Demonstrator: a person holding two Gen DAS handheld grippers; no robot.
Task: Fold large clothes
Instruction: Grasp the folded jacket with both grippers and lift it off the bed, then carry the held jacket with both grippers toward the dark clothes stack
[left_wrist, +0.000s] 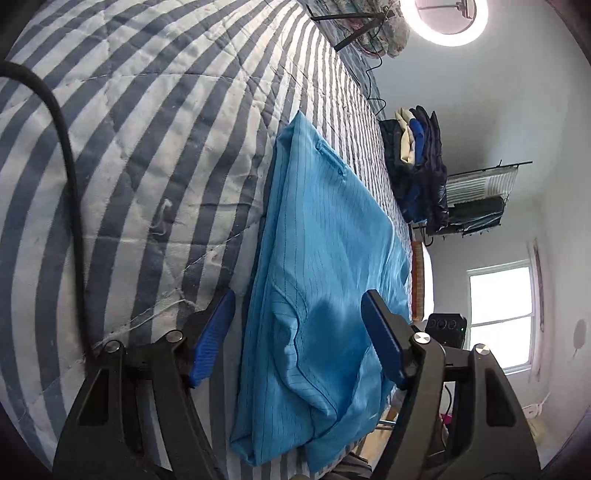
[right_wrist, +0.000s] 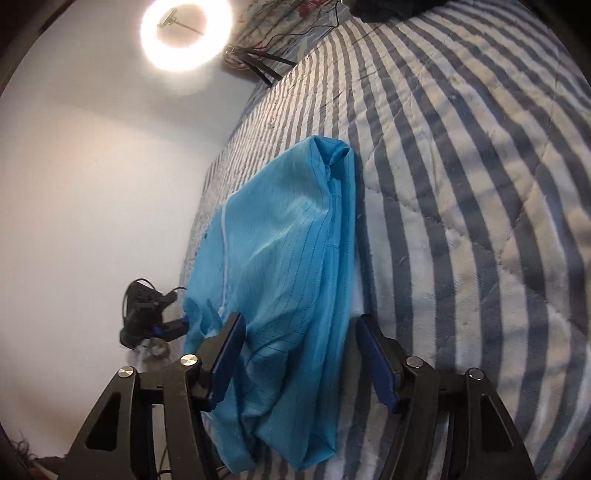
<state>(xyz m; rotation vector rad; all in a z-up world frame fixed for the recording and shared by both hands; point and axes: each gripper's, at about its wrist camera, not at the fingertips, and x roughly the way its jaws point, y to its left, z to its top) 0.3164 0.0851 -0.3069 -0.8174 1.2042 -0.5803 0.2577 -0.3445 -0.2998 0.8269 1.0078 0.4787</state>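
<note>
A bright blue garment (left_wrist: 325, 258) lies folded into a long narrow strip on the striped quilt (left_wrist: 147, 147), near the bed's edge. My left gripper (left_wrist: 299, 325) is open, its blue fingers straddling one end of the strip without closing on it. In the right wrist view the same garment (right_wrist: 280, 258) runs away from me, and my right gripper (right_wrist: 299, 350) is open over its other end, one finger on each side. The left gripper (right_wrist: 166, 325) shows small at the garment's far end in the right wrist view.
A ring light (left_wrist: 447, 18) on a tripod stands past the bed. A pile of dark and blue clothes (left_wrist: 417, 162) hangs by a wire rack. A black cable (left_wrist: 70, 184) crosses the quilt. A window (left_wrist: 502, 314) is on the wall.
</note>
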